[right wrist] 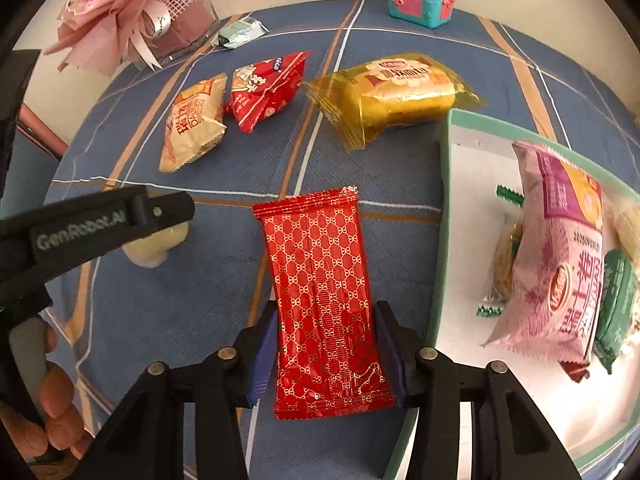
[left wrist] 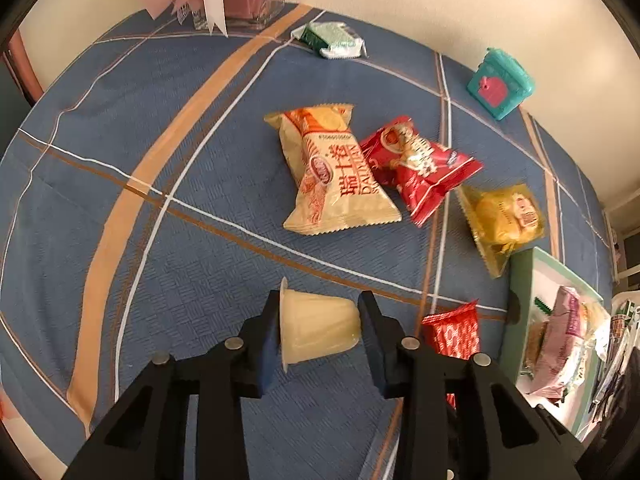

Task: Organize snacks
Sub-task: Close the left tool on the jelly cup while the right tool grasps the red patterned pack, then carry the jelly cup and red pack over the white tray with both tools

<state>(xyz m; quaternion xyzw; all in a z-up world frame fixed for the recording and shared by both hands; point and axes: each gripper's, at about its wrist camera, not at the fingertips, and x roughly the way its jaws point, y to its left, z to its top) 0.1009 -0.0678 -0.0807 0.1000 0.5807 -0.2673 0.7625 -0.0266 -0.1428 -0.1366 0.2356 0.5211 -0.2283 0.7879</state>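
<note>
Left gripper clenched across a pale jelly cup lying on its side on the blue tablecloth, pads pressing rim end and base. Right gripper straddling the red patterned packet, flat on the cloth just beside the box; jaws at the packet's edges, firm grip not certain. Best to lift the cup gently, avoiding a squeeze that dents it, then carry over the box wall. Same for the packet: pinch squarely, raise clear of the rim, set beside the snacks inside. Loose packets farther back awaiting their turn.
</note>
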